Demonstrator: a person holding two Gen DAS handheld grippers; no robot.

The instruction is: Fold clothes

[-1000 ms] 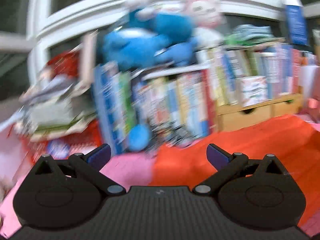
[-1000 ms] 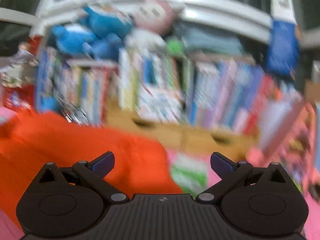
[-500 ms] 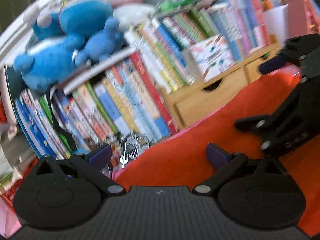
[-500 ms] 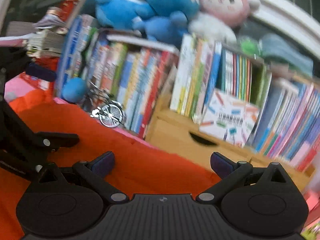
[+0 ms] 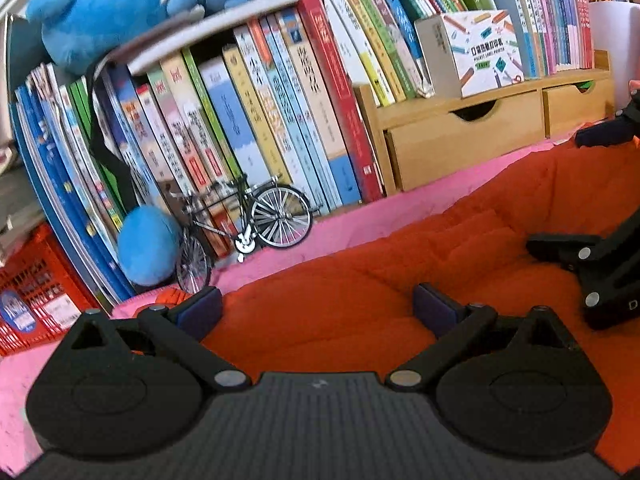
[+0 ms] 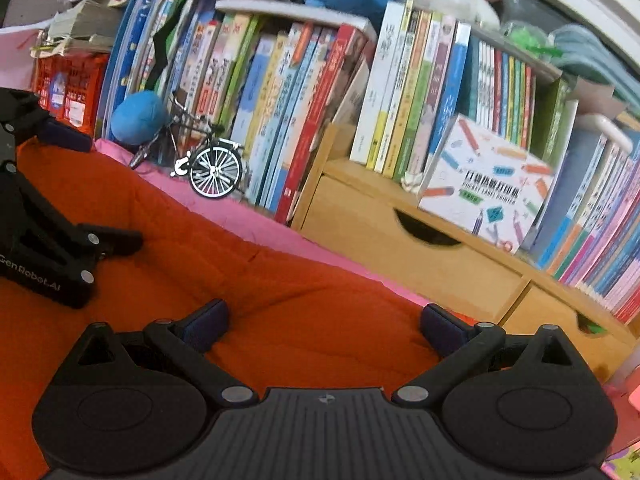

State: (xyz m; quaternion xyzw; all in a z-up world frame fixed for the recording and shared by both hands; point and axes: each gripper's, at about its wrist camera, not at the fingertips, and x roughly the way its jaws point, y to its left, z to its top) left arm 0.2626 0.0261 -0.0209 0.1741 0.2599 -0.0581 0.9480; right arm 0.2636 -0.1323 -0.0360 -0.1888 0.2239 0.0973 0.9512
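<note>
Two grippers sit low over one big piece of cloth, and I start with that cloth: a rumpled orange-red fabric garment [image 5: 360,280] spread across a pink surface [image 5: 380,208], filling the lower half of both wrist views. Its far edge runs roughly along the foot of the bookshelf, with a strip of pink showing between them.

Behind it I see a long row of upright children's books [image 6: 280,120] with colourful spines, leaning slightly. To their right stands a light wooden drawer unit [image 5: 472,140] with two drawers and half-moon finger cut-outs; more books rest on top of it, along with a white box printed with coloured pencils [image 6: 480,184]. Blue plush toys [image 5: 104,8] lie on top of the book row.

My left gripper [image 5: 316,308] has its jaws spread wide, the dark blue pads [image 5: 200,308] resting down at the cloth, nothing pinched between them. My right gripper [image 6: 324,320] is equally wide apart and grasps nothing, its pads just above or on the fabric near the garment's far edge; I cannot tell which. Each gripper shows in the other's view, so they work side by side, near each other.

Smaller things: a round blue plush ball [image 6: 138,116] against the books, and just beside it a miniature metal bicycle model [image 5: 248,228] standing on the pink surface.
</note>
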